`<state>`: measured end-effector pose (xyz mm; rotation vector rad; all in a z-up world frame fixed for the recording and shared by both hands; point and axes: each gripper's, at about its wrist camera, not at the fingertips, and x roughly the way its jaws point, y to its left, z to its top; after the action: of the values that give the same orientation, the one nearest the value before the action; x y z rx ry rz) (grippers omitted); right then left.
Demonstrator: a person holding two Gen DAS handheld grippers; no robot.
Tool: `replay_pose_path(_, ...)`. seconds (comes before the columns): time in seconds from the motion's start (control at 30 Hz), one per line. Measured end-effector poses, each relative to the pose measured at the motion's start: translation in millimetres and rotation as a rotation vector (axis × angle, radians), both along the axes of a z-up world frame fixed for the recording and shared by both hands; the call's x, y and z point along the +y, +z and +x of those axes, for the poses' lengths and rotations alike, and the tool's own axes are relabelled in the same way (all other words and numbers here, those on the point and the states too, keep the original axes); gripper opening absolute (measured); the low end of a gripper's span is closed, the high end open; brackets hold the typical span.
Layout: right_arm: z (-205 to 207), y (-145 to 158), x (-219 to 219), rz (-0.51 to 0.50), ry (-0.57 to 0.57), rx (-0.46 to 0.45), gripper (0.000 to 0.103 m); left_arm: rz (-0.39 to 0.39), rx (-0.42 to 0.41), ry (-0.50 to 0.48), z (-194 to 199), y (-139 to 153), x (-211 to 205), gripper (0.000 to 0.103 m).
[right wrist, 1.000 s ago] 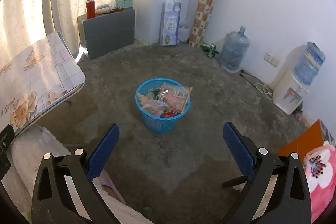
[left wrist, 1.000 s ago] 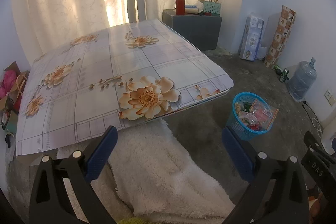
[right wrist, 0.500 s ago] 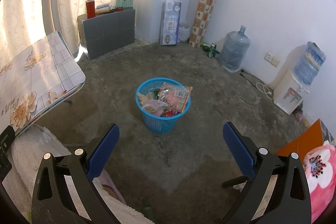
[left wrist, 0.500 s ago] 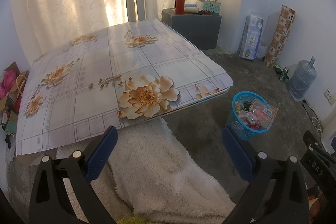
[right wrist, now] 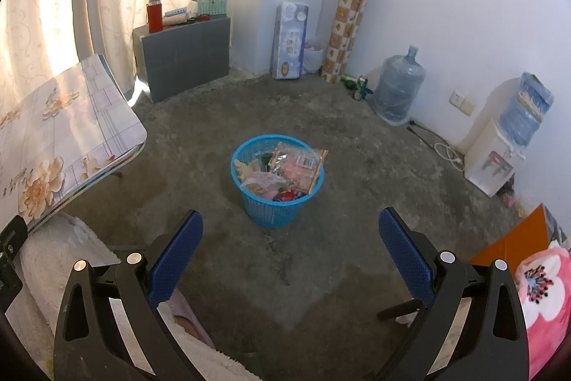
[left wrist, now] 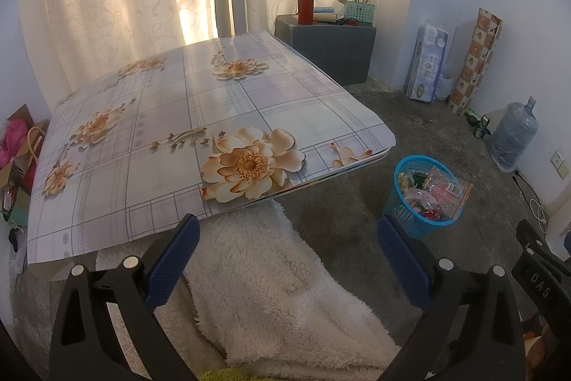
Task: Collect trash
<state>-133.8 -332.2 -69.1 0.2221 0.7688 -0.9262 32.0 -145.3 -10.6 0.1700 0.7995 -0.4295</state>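
Both tongs gape wide and empty. Ahead of the right gripper (right wrist: 291, 238), between its pads, stands the blue trash basket (right wrist: 276, 206) heaped with wrappers (right wrist: 298, 163). The left gripper (left wrist: 287, 243) hovers over white fleece (left wrist: 271, 288), the floral table (left wrist: 160, 145) straight ahead.

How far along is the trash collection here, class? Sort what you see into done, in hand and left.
Done: the blue basket on the floor already holds wrappers and packets, piled to its rim. In hand: nothing; the left gripper and right gripper are both open and empty. Left: no loose trash shows on the floral table, so the job looks nearly or fully finished.
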Motion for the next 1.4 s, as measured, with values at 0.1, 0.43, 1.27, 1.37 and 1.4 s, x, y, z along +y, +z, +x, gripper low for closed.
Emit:
replay_pose_path(0.1,0.2,0.0,0.8,0.001,-0.001,0.001,0.095,0.001,0.0,-0.001,0.1,0.1,0.0,0.097)
replay_pose_path(0.43,0.1,-0.3,3.6,0.0,-0.006,-0.001,0.095,0.002,0.0,-0.004,-2.2,-1.9,0.2,0.097)
replay_pose_path(1.27,1.3,0.1,3.4,-0.001,-0.003,0.0,0.095,0.003,0.002,-0.004,-2.2,-1.5,-0.2,0.097)
replay_pose_path(1.37,0.8,-0.7,4.7,-0.001,-0.006,0.0,0.095,0.003,0.002,-0.005,-2.5,-2.1,0.3,0.097)
replay_pose_path(1.4,0.9,-0.8,5.2,0.001,-0.007,0.0,0.095,0.003,0.003,-0.006,-2.5,-2.2,0.3,0.097)
